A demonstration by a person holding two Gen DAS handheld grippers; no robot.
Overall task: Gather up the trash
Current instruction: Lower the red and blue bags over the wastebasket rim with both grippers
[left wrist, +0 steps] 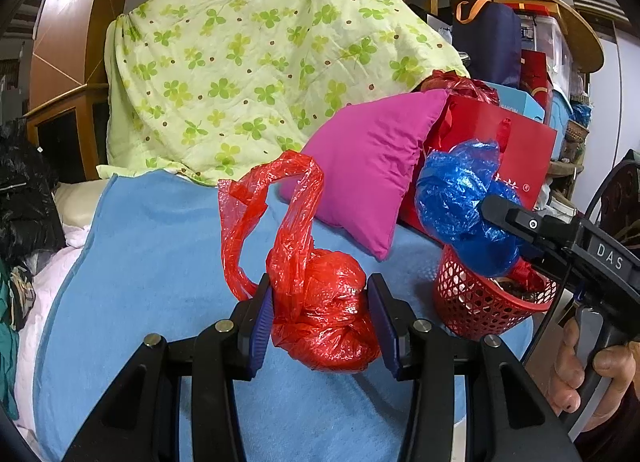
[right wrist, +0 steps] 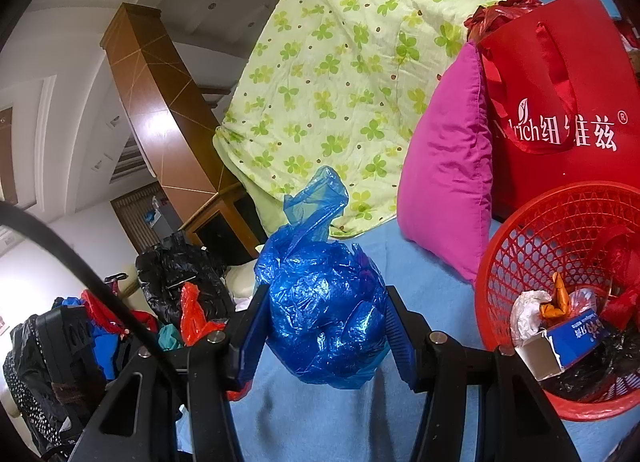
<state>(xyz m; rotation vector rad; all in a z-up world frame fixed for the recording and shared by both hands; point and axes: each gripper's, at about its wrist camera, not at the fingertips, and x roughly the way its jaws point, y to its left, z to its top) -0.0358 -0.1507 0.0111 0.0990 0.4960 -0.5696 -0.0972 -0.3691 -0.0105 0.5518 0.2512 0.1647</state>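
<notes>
**Two bags gripped, one basket nearly full**

The left gripper [left wrist: 320, 318] has its jaws pressed on the knotted body of a red plastic bag [left wrist: 324, 302], which sits over the blue towel [left wrist: 160, 262] covering the bed, well in from its near edge. The bag's loose handles [left wrist: 276, 198] stand up free above the knot. The right gripper [right wrist: 328, 330] is clamped on a blue plastic bag [right wrist: 324, 302], carried just beside the red basket [right wrist: 520, 246], which stands toward the towel's right edge against a pink cushion [right wrist: 444, 182] and a red tote bag [right wrist: 560, 102].

From where I stand, the risks look like these. Both bags are thin, slippery film squeezed around soft, crumpled contents, so either could squirm out of the pads if the hand swings quickly. The basket already holds a small carton [right wrist: 560, 346], tissue and other scraps; a bulky bag dropped onto that heap may perch on top and roll out over the rim onto the towel. The basket is light, and a knock from the gripper could tip it off the bed's edge. The red bag's dangling handles might also snag on the basket's lattice.
</notes>
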